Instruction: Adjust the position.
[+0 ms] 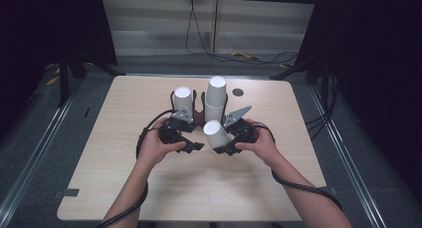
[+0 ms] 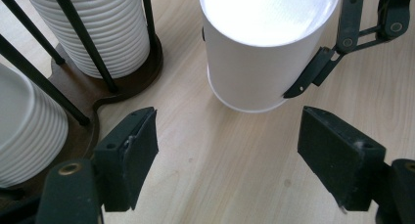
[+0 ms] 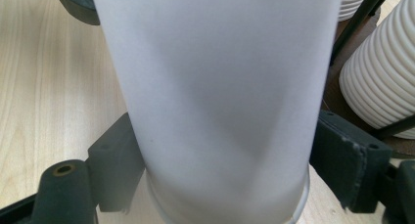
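Note:
A white paper cup point(image 1: 215, 132) hangs upside down near the middle of the table, with my right gripper point(image 1: 219, 141) shut on its lower wall. In the right gripper view the cup point(image 3: 215, 87) stands between both pads of that gripper point(image 3: 227, 170). My left gripper point(image 1: 191, 134) sits just left of the cup and points at it. Its jaws are open with only bare table between them point(image 2: 227, 145). The cup point(image 2: 259, 53) is a short way ahead of them, and one of the right gripper's fingers point(image 2: 313, 72) presses on its side.
A dark wire cup rack point(image 2: 132, 82) stands behind the grippers with two stacks of upturned white cups, a short one point(image 1: 182, 99) and a taller one point(image 1: 216, 94). The wooden table point(image 1: 124, 163) has a small dark round spot point(image 1: 238, 92) at the back.

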{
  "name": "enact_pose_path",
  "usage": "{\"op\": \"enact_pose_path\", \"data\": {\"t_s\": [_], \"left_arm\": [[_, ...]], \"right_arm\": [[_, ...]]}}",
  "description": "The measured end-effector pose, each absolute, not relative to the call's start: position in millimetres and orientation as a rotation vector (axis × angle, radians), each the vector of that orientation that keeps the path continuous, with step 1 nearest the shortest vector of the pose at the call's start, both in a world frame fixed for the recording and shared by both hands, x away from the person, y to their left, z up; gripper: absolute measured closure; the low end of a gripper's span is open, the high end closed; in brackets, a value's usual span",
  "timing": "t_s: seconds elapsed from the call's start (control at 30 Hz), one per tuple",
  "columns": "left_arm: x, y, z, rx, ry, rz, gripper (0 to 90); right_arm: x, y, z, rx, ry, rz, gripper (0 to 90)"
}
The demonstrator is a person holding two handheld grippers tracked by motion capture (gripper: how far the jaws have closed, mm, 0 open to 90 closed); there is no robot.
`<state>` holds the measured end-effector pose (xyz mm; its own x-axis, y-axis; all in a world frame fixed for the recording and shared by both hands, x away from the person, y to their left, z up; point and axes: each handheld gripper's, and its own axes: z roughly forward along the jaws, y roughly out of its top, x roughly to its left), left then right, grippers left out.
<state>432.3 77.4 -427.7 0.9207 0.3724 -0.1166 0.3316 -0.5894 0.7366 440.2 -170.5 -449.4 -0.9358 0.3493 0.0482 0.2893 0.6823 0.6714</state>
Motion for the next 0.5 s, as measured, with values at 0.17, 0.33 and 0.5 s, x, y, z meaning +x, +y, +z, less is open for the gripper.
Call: {"op": "enact_pose_path", "data": {"t_s": [0.17, 0.33, 0.5], "left_arm": [[432, 79, -431, 2.25, 0.494, 0.065, 22.8], [432, 78, -435, 2.252, 0.495, 0.052, 22.7], [431, 78, -439, 2.241, 0.498, 0.046, 22.6]], "right_arm": [[441, -169, -447, 0.509, 2.825, 1.061, 19.5], [442, -168, -446, 0.507, 2.851, 1.023, 19.5], [443, -168, -445, 0.494, 2.873, 0.982, 19.5]]}}
